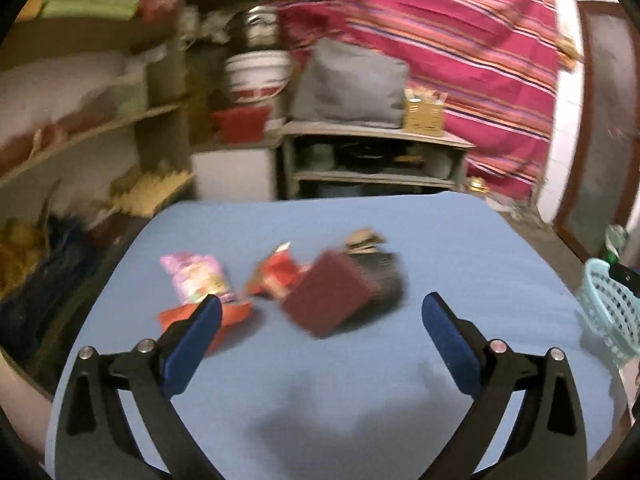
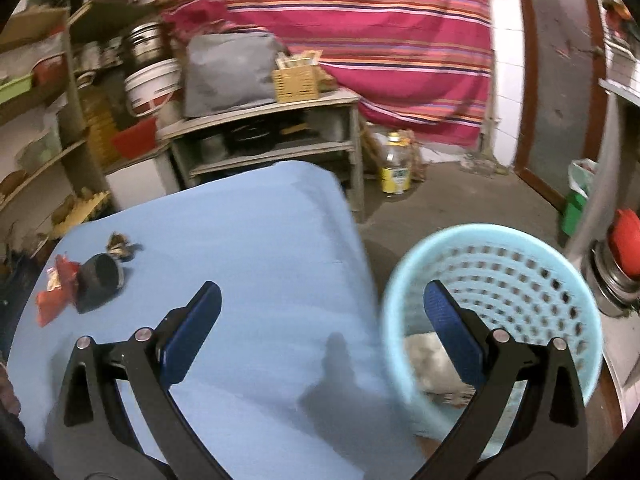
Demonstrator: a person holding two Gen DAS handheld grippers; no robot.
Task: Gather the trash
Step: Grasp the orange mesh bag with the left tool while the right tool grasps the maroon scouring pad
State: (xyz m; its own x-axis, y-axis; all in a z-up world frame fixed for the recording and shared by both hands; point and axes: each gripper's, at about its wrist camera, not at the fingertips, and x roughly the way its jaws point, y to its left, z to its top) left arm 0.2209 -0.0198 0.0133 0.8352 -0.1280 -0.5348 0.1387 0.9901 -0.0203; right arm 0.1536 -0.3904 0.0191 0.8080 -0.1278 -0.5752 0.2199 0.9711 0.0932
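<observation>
Clearly, the jaws of the left gripper (image 1: 322,312) are spread wide apart and nothing is held between them; they are poised above the blue table (image 1: 460,240). Just beyond them, a cluster of trash is seen on the table: a dark red box (image 1: 326,298) tilted on one corner, a black object (image 1: 382,276) touching it behind, a red wrapper (image 1: 278,274) beside the box, a pink packet (image 1: 196,276) further from the box, and an orange-red wrapper (image 1: 230,316) partly hidden by one blue pad. A scrap of brownish paper (image 1: 364,238) lies behind the black object. All of this is blurred.

The jaws of the right gripper (image 2: 322,306) are likewise held wide apart and empty, positioned over the table's edge. A light blue perforated basket (image 2: 520,264) stands just beside the table, below its edge, with something pale lying in its bottom. The trash cluster is well apart from the basket, on the far side of the table.

A striped pink cloth (image 2: 360,20) hangs behind the table.
</observation>
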